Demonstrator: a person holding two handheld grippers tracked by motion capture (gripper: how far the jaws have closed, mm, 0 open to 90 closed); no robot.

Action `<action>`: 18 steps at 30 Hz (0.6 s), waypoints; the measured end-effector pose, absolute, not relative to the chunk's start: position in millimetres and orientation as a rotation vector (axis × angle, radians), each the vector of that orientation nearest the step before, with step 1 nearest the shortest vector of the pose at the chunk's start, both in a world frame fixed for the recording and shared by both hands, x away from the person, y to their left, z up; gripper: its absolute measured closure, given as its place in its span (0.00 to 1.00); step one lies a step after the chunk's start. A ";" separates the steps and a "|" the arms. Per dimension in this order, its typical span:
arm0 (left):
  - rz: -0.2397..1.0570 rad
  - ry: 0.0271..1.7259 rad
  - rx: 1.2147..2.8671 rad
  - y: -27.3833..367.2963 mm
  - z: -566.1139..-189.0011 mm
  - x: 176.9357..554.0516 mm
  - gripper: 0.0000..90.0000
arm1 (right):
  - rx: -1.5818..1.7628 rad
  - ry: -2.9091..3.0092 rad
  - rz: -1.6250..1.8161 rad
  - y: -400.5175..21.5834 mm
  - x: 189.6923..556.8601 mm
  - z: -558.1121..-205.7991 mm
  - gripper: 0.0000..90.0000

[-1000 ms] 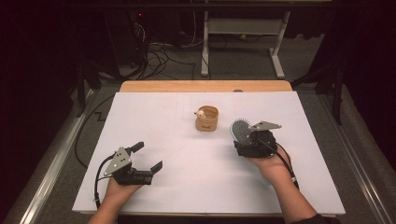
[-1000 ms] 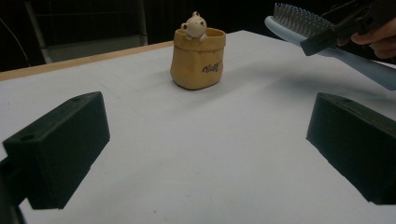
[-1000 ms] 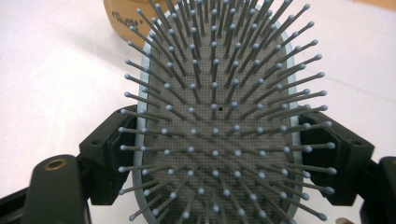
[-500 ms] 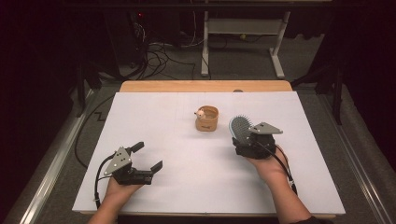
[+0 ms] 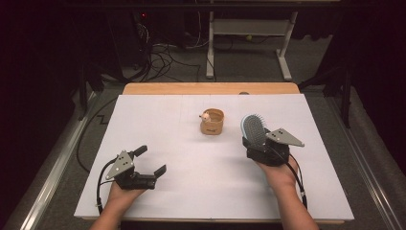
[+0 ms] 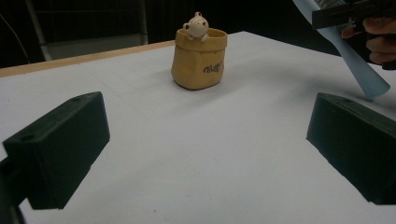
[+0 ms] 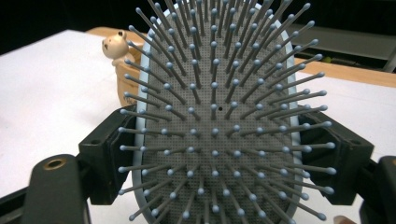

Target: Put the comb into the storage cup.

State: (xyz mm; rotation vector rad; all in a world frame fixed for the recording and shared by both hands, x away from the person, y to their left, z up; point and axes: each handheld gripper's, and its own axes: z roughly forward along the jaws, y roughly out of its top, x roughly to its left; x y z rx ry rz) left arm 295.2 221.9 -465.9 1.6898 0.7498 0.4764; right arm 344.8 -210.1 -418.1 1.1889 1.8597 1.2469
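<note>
Change: the right gripper (image 5: 258, 140), jaws clamped on the head of the pale blue oval hairbrush with grey bristle pad (image 5: 253, 128), has drifted slightly toward the person since a second ago; brush held up off the white tabletop (image 5: 191, 191), handle pointing down.
Meaning: probably carrying it to the cup.
Left gripper (image 5: 152, 162): jaws wide apart, nothing between them, resting near the front edge.
Nearby: tan sack-shaped ceramic cup with a small bear figure on its rim (image 5: 212, 121), just left of the brush.
Obstacles: none between.

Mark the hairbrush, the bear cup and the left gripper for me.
hairbrush (image 7: 212, 112): right gripper view, middle of the bristle pad.
bear cup (image 6: 198, 63): left gripper view, tan front wall.
left gripper (image 5: 152, 162): high view, gap between its open jaw tips.
</note>
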 end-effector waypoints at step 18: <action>0.473 0.762 1.689 223.3 -465.7 295.6 0.00 | 1.133 1.759 1.322 -222.4 328.1 -423.3 0.23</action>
